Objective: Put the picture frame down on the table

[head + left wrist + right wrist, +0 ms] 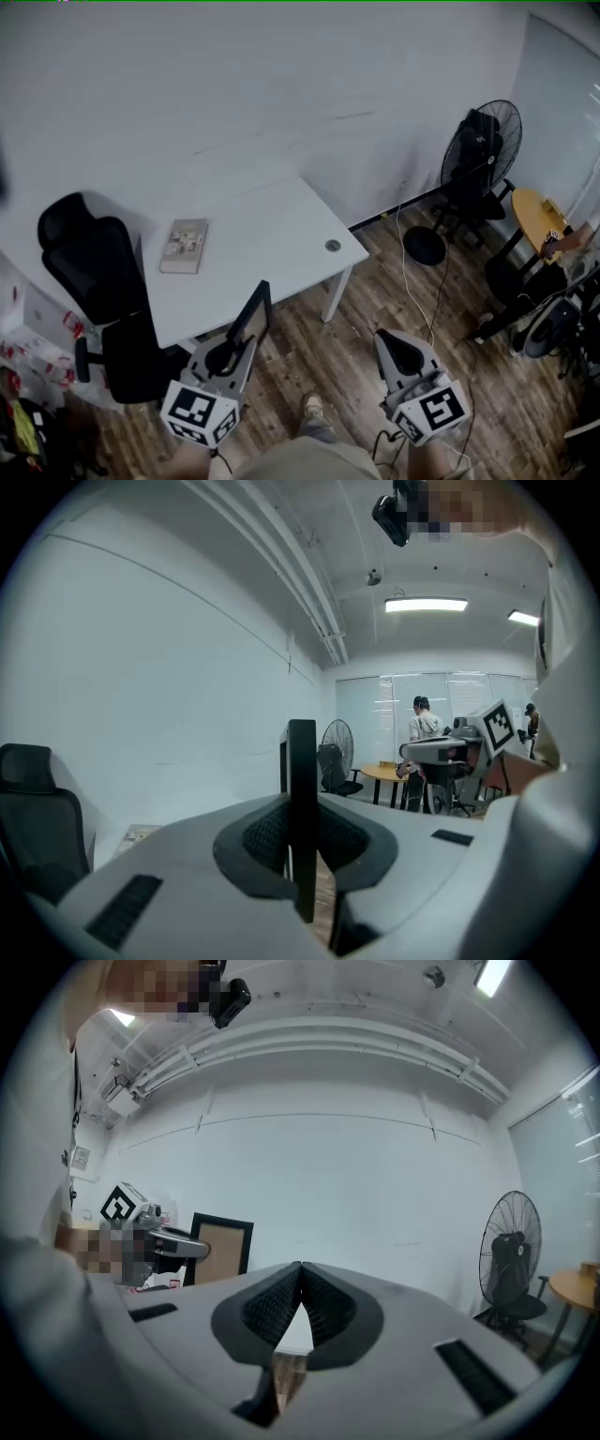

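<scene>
Our left claw point(302, 836) is clamped on the lower part of the picture frame point(301, 761), which stands upright and edge-on between the jaws. We judge that this grip holds it clear of the wooden floor point(375, 300) and ready to be lowered. Our right claw point(300, 1288), off to the right of the left one, has its jaws together on nothing and seems spare for this step. Just beyond the frame's top lies the front edge of the white bench point(272, 216); the frame is not yet resting on it. Farther ahead and to the left, a booklet point(185, 246) lies flat, leaving bare surface straight ahead.
</scene>
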The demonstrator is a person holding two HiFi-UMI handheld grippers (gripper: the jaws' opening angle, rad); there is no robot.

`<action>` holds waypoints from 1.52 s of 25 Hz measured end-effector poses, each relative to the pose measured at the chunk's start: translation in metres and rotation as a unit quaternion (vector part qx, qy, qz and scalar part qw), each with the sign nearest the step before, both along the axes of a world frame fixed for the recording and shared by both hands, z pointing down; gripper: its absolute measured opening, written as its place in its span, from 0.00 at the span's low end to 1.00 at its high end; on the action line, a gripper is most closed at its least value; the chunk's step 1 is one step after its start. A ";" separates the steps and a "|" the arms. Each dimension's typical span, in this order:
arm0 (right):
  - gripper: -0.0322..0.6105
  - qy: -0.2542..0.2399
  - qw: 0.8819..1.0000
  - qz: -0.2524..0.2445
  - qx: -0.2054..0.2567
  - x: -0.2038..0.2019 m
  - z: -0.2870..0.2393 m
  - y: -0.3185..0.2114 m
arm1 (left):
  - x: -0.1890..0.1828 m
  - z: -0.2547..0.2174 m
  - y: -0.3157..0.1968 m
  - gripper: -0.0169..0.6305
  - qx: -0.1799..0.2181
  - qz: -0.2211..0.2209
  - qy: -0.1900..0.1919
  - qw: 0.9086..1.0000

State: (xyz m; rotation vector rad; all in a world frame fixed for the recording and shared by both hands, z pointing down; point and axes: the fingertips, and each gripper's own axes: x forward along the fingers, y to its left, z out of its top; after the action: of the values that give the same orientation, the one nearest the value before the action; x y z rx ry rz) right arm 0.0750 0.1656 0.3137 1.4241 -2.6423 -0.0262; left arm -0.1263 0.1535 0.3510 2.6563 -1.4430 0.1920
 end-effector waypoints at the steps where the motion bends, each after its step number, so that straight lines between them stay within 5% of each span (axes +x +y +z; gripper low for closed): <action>1: 0.09 -0.001 1.000 0.000 -0.001 0.008 0.001 -0.012 | 0.008 -0.001 -0.010 0.12 0.000 0.000 0.000 1.000; 7: 0.09 -0.031 0.999 -0.034 0.015 0.045 -0.004 -0.069 | 0.049 0.000 -0.068 0.12 -0.011 -0.013 0.000 1.000; 20: 0.09 -0.035 0.999 -0.014 -0.016 0.094 0.025 -0.126 | 0.087 0.007 -0.126 0.12 -0.030 -0.008 0.006 1.000; 30: 0.09 -0.022 0.999 0.001 -0.036 0.090 0.044 -0.188 | 0.083 0.017 -0.198 0.12 -0.049 0.011 0.037 0.998; 38: 0.09 -0.004 0.999 0.004 -0.054 0.072 0.057 -0.275 | 0.067 0.047 -0.301 0.12 -0.101 0.021 0.081 0.991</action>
State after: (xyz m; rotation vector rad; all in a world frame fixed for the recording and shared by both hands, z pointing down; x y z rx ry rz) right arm 0.1474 -0.1097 0.3708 1.4038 -2.6007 0.1225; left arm -0.0593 -0.1475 0.3978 2.4784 -1.2491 0.1166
